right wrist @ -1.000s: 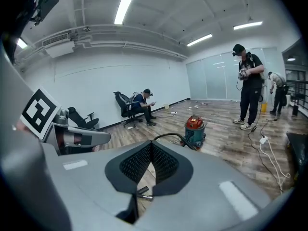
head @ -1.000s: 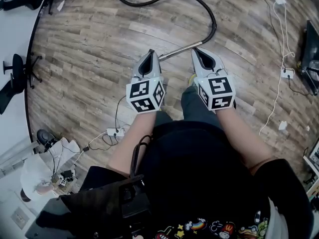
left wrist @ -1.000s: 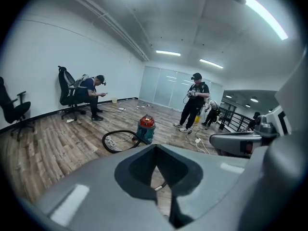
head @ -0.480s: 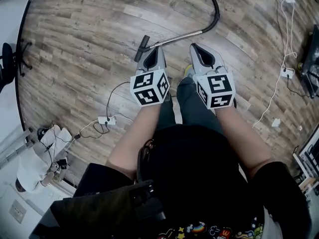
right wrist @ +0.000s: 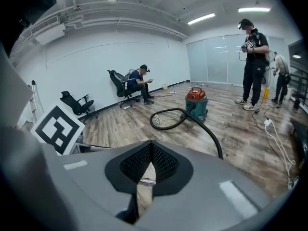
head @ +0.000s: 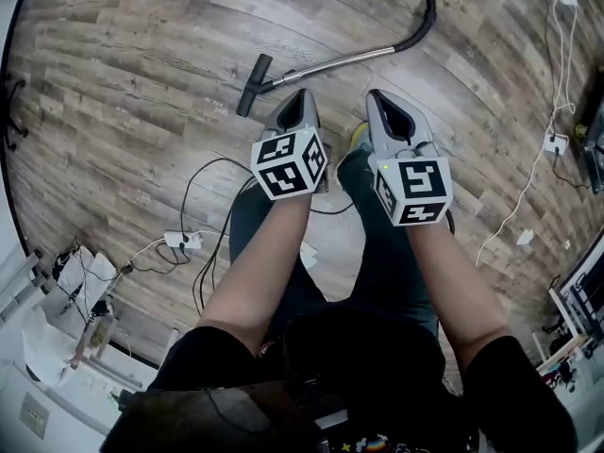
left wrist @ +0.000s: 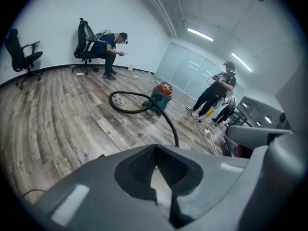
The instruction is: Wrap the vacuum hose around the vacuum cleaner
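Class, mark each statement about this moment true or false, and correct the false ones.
1. The vacuum cleaner has a red top and stands on the wooden floor. True: the vacuum cleaner stands on the floor.
2. The left gripper is clamped on the hose. False: the left gripper holds nothing; the hose lies on the floor.
3. The wand's floor nozzle lies on the floor ahead of the grippers. True: the floor nozzle is there.
4. The hose is wound around the vacuum cleaner. False: it lies in a loop beside it.
5. Everyone else in the room is standing. False: one person sits on an office chair.
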Demonstrator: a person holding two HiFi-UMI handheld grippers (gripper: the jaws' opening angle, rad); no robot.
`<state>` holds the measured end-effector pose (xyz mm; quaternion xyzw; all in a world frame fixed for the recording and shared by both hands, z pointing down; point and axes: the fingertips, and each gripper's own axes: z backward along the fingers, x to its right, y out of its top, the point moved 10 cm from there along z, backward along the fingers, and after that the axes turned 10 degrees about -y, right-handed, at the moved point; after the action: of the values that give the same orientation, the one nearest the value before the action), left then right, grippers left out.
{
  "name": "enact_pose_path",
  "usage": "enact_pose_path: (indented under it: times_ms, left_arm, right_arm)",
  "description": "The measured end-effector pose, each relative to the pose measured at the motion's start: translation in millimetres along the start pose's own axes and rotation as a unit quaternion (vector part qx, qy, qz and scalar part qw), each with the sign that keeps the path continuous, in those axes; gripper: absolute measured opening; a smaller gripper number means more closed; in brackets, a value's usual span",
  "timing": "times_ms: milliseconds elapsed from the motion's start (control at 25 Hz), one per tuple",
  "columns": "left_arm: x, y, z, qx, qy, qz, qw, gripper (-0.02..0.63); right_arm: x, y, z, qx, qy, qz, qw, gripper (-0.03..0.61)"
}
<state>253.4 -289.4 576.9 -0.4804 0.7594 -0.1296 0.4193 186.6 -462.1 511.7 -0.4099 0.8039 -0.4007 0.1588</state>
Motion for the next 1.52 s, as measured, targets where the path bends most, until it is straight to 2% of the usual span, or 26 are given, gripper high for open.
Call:
enact_pose_path:
  times_ms: [80, 240, 320, 400, 520, 640, 720, 840, 920, 1040, 1160, 1320, 1520]
  left_arm:
    - [-33.4, -35.0, -37.4, -0.006, 0.018, 0.016, 0.9997, 0.004]
    - [-99.2, -105.9, -108.2, -0.020, 0.057, 0.088, 0.9943, 0.004]
    - [-128.8, -137.4, -138.2, -0.019, 0.072, 0.140, 0.9874, 0.005]
    - [-154.9, -165.4, -164.7, -0.010, 0.082, 0.200, 0.9764, 0.005]
    - [-185.8, -196.0, -199.6, 0.008, 0.086, 0.290, 0.9532, 0.026]
    - [-211.0, -225.4, -229.9, 0.020, 0.080, 0.374, 0.9239, 0.068]
    - [-223.3, -242.4, -249.3, 0.021, 0.086, 0.402, 0.9115, 0.082]
    - [-235.5, -256.9, -282.6, 0.031, 0.096, 0.437, 0.8937, 0.110]
    - [-241.4, -268.9, -299.3, 0.042, 0.107, 0.474, 0.8729, 0.115]
    - [-249.3, -283.3, -322.7, 0.059, 0.123, 0.527, 0.8386, 0.133]
    - [-255.9, -286.8, -339.5, 0.076, 0.138, 0.558, 0.8147, 0.159]
    - [-263.9, -288.3, -353.3, 0.084, 0.158, 0.581, 0.7940, 0.201]
    - [-276.1, -291.6, -369.9, 0.093, 0.186, 0.609, 0.7655, 0.206]
  right_arm:
    - [0.4, -33.6, -31.2, -0.004, 0.000, -0.004, 1.000, 0.025]
    - [-1.3, -100.0, -95.4, -0.012, 0.001, -0.006, 1.000, 0.025]
    - [-1.5, -128.4, -124.9, -0.017, 0.003, 0.001, 1.000, 0.025]
    - [0.2, -150.8, -149.7, -0.020, 0.005, 0.011, 1.000, 0.025]
    - [5.3, -172.7, -177.2, -0.026, 0.009, 0.022, 0.999, 0.025]
    - [8.1, -186.1, -193.3, -0.038, 0.013, 0.008, 0.999, 0.025]
    - [7.9, -185.6, -205.7, -0.037, 0.016, -0.003, 0.999, 0.025]
    - [4.9, -179.1, -227.0, -0.026, 0.032, 0.021, 0.999, 0.025]
    - [6.9, -181.0, -239.6, -0.030, 0.039, 0.034, 0.998, 0.025]
    - [20.6, -180.8, -258.2, -0.033, 0.028, 0.040, 0.998, 0.025]
    - [33.0, -173.3, -274.6, -0.029, 0.015, 0.039, 0.999, 0.025]
    - [43.5, -162.5, -290.1, -0.018, 0.002, 0.044, 0.999, 0.025]
    - [51.1, -153.4, -302.8, -0.011, -0.002, 0.033, 0.999, 0.025]
